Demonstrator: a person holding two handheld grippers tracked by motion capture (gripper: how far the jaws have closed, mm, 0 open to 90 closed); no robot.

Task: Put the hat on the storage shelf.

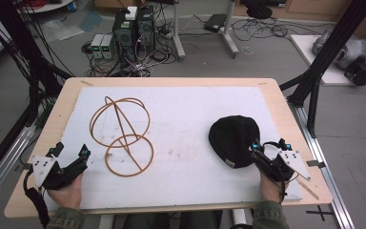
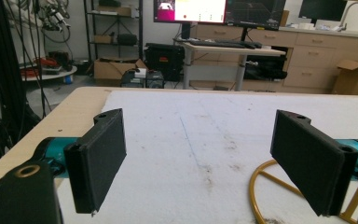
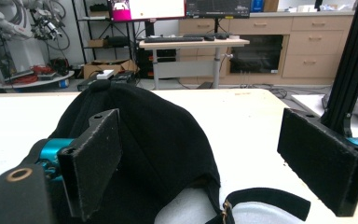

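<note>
A black cap (image 1: 233,138) lies on the white mat (image 1: 186,119) at the right. My right gripper (image 1: 268,148) stands open at the cap's near right edge. In the right gripper view the cap (image 3: 154,140) lies between and ahead of the wide-apart jaws, its strap (image 3: 261,198) curling in front; the pads do not press on it. A golden wire stand (image 1: 122,136) made of rings lies left of centre. My left gripper (image 1: 70,151) is open at the near left, just left of the stand's lower ring (image 2: 261,196), with nothing between its jaws.
The wooden table (image 1: 71,95) has black frame posts (image 1: 333,47) at its right and cables at its left. Beyond it stand computer boxes (image 1: 133,28) on the floor and a desk with monitors (image 2: 214,11).
</note>
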